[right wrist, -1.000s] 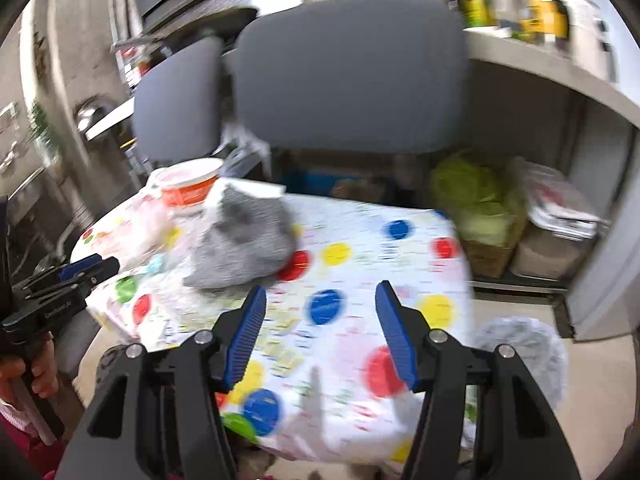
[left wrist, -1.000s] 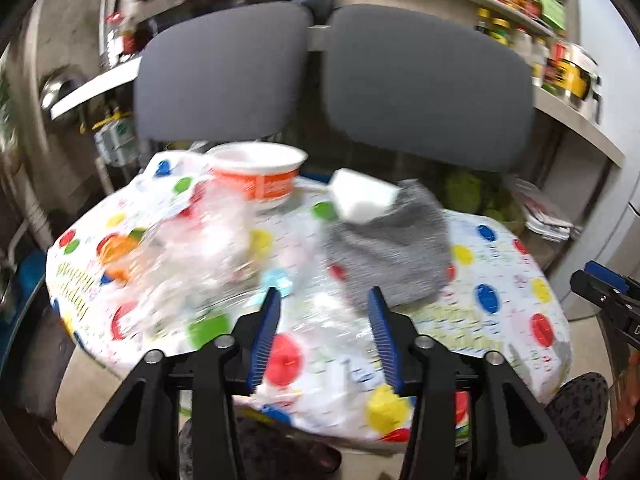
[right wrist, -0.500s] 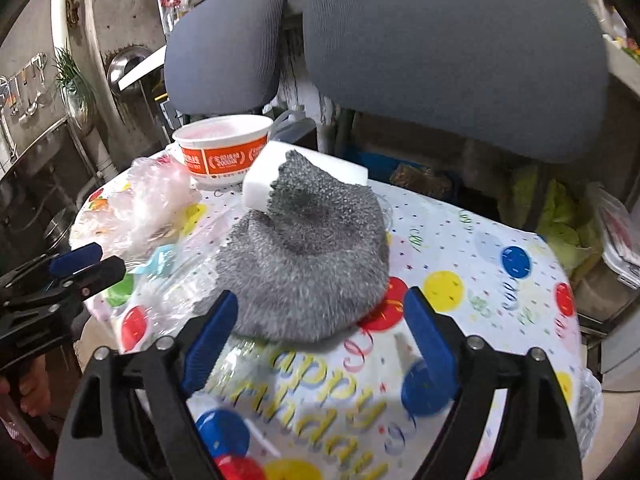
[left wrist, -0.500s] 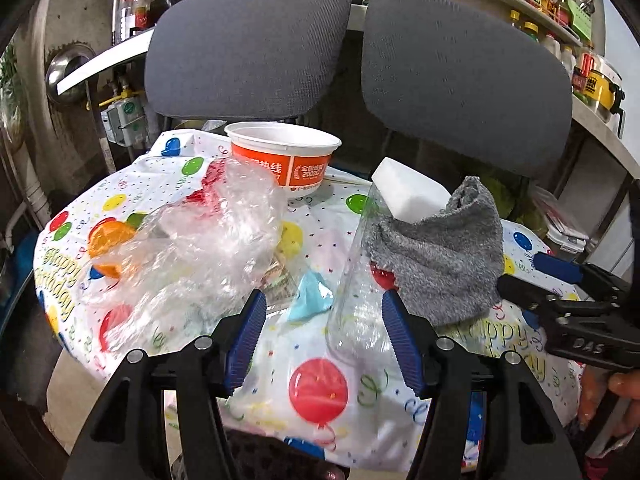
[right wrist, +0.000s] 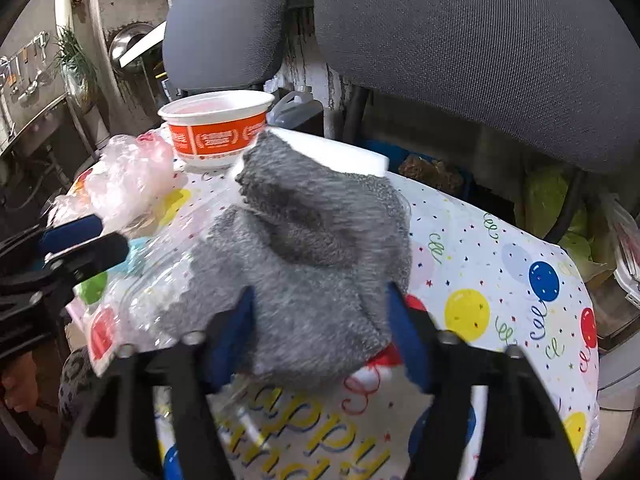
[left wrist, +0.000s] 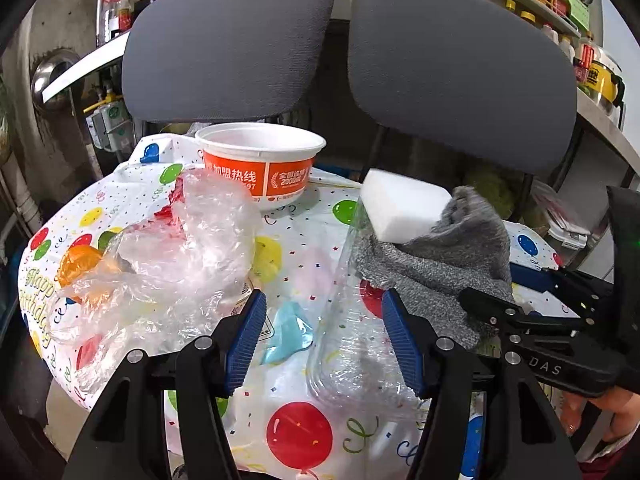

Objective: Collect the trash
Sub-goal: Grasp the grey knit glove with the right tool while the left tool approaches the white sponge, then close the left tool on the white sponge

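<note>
A table with a balloon-print cloth carries trash. A crumpled clear plastic bag lies at the left, an orange and white paper bowl behind it. A clear plastic bottle lies on its side under a grey cloth and a white foam block. My left gripper is open, low over a light blue scrap and the bottle's end. My right gripper is open with its jaws on either side of the grey cloth.
Two grey chair backs stand close behind the table. Shelves with bottles and jars run along the right wall. The right gripper's body enters the left wrist view at the right.
Both grippers have moved forward and down toward the table. The right one has closed in on the grey cloth, which now sits between its jaws. The left one now hovers at the bottle and blue scrap.
</note>
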`<action>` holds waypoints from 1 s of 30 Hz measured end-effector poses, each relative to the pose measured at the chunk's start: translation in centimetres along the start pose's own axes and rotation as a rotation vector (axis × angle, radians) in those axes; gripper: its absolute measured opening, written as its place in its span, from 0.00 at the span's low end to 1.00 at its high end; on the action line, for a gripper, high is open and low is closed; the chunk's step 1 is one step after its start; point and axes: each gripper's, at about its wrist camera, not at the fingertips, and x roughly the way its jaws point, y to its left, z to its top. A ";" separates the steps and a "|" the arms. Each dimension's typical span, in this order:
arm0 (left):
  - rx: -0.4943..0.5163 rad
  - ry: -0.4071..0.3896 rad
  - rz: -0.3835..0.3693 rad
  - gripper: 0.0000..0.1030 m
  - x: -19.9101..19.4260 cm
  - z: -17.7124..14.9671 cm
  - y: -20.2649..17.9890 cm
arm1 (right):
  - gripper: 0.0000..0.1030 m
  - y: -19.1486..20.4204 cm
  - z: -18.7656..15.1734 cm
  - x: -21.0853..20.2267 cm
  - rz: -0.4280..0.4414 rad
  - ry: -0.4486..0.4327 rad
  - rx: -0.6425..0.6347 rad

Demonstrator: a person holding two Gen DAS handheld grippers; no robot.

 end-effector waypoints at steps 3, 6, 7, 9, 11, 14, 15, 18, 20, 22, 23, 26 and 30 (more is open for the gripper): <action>0.000 -0.004 -0.005 0.60 -0.7 0.0 -0.2 | 0.21 0.2 -0.5 -1.3 0.015 0.000 -0.007; 0.003 -0.012 -0.008 0.60 -1.6 -0.2 -0.5 | 0.18 0.2 -1.3 -3.2 0.059 -0.007 -0.002; 0.005 -0.013 -0.009 0.60 -1.9 -0.2 -0.6 | 0.18 0.2 -1.6 -4.2 0.078 -0.011 -0.002; 0.012 -0.019 -0.011 0.60 -2.5 -0.3 -0.9 | 0.18 0.3 -2.2 -5.9 0.095 -0.030 -0.007; 0.021 -0.025 -0.015 0.60 -3.1 -0.4 -1.3 | 0.18 0.3 -2.7 -7.7 0.096 -0.051 -0.012; 0.033 -0.029 -0.023 0.60 -3.8 -0.6 -1.9 | 0.18 0.0 -3.4 -10.4 0.074 -0.081 -0.009; 0.037 -0.027 -0.027 0.60 -3.9 -0.6 -2.1 | 0.18 0.0 -3.6 -10.7 0.067 -0.079 -0.010; 0.051 -0.025 -0.040 0.60 -4.3 -1.0 -2.8 | 0.18 -0.4 -4.6 -12.0 0.026 -0.067 -0.019; 0.060 -0.023 -0.051 0.60 -4.6 -1.3 -3.3 | 0.18 -0.8 -5.3 -12.7 -0.031 -0.068 -0.023; 0.076 -0.022 -0.067 0.60 -4.8 -1.4 -3.9 | 0.18 -1.4 -6.0 -13.5 -0.044 -0.079 -0.006; 0.083 -0.021 -0.074 0.63 -4.8 -1.5 -4.2 | 0.18 -1.6 -6.2 -13.7 -0.045 -0.083 0.003; 0.112 -0.011 -0.099 0.65 -4.5 -1.5 -5.5 | 0.18 -2.4 -6.5 -14.2 -0.057 -0.102 0.037; 0.106 0.023 -0.101 0.66 -3.0 -1.2 -5.8 | 0.18 -3.4 -6.5 -14.5 -0.063 -0.117 0.081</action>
